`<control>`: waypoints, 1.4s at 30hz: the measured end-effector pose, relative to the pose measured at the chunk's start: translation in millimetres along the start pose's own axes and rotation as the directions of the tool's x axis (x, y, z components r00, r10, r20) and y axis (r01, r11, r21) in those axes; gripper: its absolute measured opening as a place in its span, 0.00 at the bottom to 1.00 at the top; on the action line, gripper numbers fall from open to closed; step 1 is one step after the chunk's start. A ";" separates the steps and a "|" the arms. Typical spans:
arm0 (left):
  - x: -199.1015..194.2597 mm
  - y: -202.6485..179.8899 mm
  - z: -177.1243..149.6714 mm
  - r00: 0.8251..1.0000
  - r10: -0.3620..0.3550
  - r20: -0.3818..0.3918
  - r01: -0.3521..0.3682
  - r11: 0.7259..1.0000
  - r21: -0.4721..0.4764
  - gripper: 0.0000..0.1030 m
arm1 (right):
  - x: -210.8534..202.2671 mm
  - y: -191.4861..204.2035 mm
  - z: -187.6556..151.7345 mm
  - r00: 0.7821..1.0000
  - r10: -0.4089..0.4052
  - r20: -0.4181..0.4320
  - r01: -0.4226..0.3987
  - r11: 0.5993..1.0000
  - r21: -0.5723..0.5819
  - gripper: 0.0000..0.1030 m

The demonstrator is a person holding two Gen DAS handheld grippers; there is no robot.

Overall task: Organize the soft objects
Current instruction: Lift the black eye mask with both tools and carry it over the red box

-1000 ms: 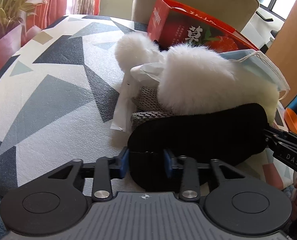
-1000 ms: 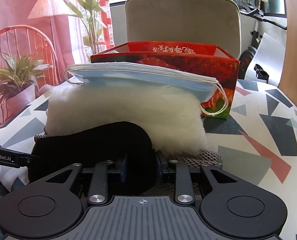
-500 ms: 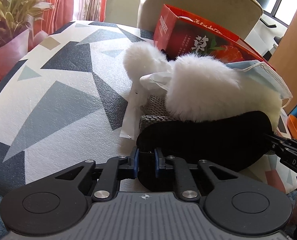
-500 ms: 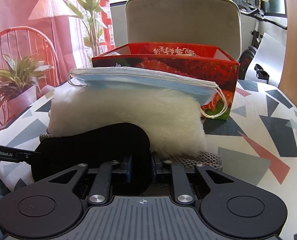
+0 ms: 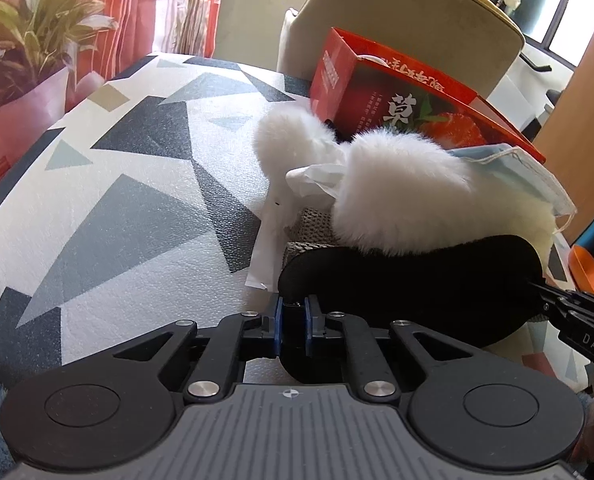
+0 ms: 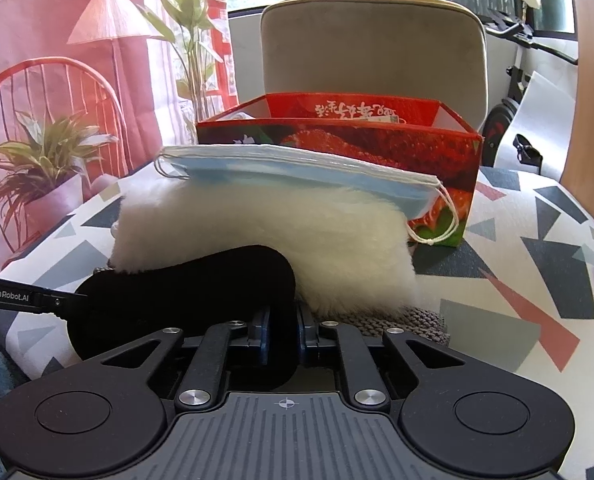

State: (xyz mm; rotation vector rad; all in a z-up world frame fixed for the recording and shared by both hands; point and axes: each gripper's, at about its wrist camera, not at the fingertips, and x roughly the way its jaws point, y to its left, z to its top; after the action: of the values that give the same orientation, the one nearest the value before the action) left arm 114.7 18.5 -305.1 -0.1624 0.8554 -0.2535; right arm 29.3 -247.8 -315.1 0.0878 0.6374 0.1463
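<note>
Black soft pad lies at the near table edge, low in both views, pinched at each end: the left gripper has just closed narrow on its left end, and the right gripper has just closed on its right end, fabric between both pairs of pads. Just behind it, touching, sits a white fluffy piece on a grey knitted cloth, with a blue face mask draped along its top. Beyond these stands an open red box, close against the pile. Left of the pile in the left wrist view, the patterned tabletop runs bare to its curved edge; in the right wrist view, it lies bare at right.
</note>
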 end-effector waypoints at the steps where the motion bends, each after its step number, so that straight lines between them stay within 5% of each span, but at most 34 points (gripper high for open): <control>1: -0.8 0.2 0.8 1.000 -0.001 0.003 0.001 1.000 0.001 0.11 | 0.0 0.8 1.0 1.000 0.001 0.000 -0.001 1.000 -0.001 0.11; 42: -21.7 -6.7 0.6 0.996 -0.002 0.090 -0.002 0.999 0.046 0.10 | -14.3 2.7 3.8 0.997 0.043 0.069 -0.044 0.999 0.005 0.10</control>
State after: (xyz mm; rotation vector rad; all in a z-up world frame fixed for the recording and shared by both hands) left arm 100.5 18.2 -287.4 -0.1297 0.7595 -0.2643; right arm 20.0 -247.6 -303.3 0.1124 0.5678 0.1828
